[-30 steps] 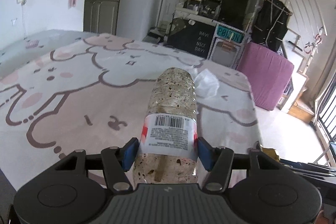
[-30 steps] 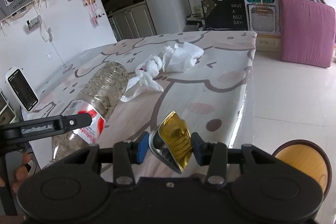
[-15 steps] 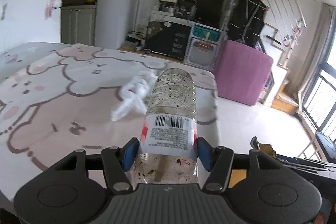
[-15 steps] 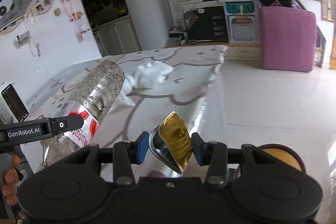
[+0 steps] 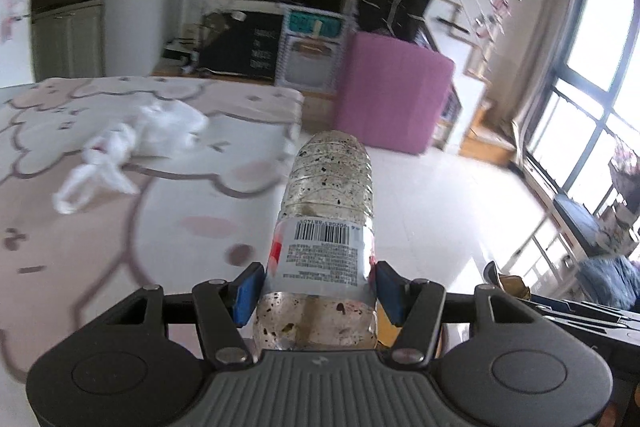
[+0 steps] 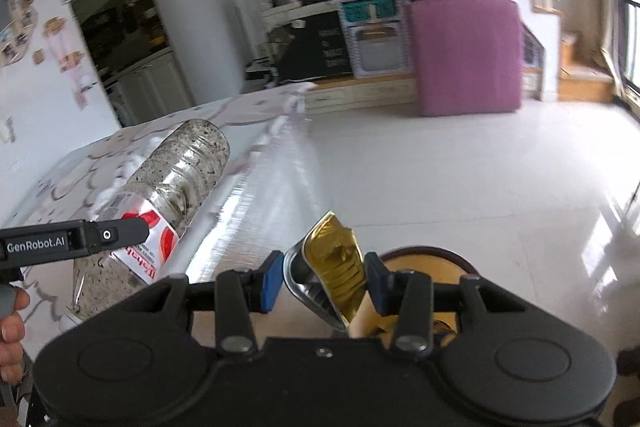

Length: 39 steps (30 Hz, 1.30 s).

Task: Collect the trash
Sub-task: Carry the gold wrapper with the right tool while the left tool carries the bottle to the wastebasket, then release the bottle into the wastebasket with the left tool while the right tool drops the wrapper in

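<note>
The side bar of the left tongs (image 5: 318, 293), seen at the left edge of the right wrist view, reads "GenRobot.AI". The plastic bottle (image 5: 326, 227) carries a white label with a barcode and small print too fine to read; from the right wrist view the same label shows red shapes and red lettering that cannot be made out.

The left tongs are clenched on the plastic bottle, blue pads pressed against either side of its label in the lower centre of the frame, the dirty, speckled body pointing away up the frame. The right tongs (image 6: 322, 281) are clenched on a crushed gold can (image 6: 330, 267), which stands tilted between the blue pads at lower centre.

In the left wrist view a crumpled white plastic bag (image 5: 132, 143) lies at middle left on a bed (image 5: 200, 211) covered in a pink cartoon print, well apart from the bottle. Just behind the gold can in the right wrist view shows the rim of a round bin (image 6: 444, 261) with a yellowish inside. A purple covered block (image 6: 466, 57) stands across the tiled floor (image 6: 440, 179) in the upper right, beside a blackboard sign with blurred writing.
</note>
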{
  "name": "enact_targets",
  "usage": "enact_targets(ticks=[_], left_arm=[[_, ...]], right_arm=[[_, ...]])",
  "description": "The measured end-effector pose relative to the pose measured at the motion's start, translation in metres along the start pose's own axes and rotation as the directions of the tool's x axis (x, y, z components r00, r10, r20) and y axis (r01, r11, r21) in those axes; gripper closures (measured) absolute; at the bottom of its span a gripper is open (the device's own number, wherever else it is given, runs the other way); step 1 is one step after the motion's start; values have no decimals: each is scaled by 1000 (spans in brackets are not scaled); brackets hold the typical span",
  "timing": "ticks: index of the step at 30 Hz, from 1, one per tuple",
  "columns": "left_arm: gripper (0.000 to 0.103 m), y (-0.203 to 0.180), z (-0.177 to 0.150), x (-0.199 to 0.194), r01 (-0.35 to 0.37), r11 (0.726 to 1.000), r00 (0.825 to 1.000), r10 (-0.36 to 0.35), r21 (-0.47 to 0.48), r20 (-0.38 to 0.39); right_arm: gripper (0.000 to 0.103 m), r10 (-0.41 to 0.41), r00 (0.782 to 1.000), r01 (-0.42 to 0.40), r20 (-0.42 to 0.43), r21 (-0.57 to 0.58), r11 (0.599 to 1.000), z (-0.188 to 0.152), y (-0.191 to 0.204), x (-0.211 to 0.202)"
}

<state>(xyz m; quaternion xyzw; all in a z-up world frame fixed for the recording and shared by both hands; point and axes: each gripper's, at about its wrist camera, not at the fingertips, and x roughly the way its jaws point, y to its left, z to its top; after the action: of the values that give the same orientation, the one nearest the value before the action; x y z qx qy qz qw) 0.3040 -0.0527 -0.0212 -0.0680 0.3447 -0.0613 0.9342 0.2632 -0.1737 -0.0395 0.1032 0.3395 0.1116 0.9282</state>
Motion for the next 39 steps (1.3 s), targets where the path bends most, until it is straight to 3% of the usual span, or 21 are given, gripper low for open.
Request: enact_targets(ticks=[6,10,15,20,26,32,35,39], left_arm=[[43,-34,-11,43,49,998,995,-45,38,-94],[43,-52,-25,78,77,996,982,-68,41,-177],[43,-65,-46,133,93,996,944,-86,8,-318],[43,-77,-59,188,101,995,910,-85,19,-405],[43,-84,-69,267,109,990,849,-141,-92,-508],[42,-89,-82,335,103,991,811,-137,-91,-568],[42,-90,-89,369,100,994,777,-110,-52,-620],[42,-83,-101,403,117,990,709,-143,-85,-690]], right_arm=[[58,-55,998,56,-19,69,996,-14,-48,5],[58,-87,995,91,-45,104,990,-25,-77,13],[58,-121,987,136,-101,148,980,-40,-113,30],[58,-136,979,162,-153,175,971,-53,-141,51],[58,-135,970,176,-204,198,964,-62,-163,80],[58,-125,965,174,-232,205,963,-60,-179,104],[58,-106,963,161,-246,216,963,-57,-187,120],[58,-75,958,147,-276,253,956,-57,-194,146]])
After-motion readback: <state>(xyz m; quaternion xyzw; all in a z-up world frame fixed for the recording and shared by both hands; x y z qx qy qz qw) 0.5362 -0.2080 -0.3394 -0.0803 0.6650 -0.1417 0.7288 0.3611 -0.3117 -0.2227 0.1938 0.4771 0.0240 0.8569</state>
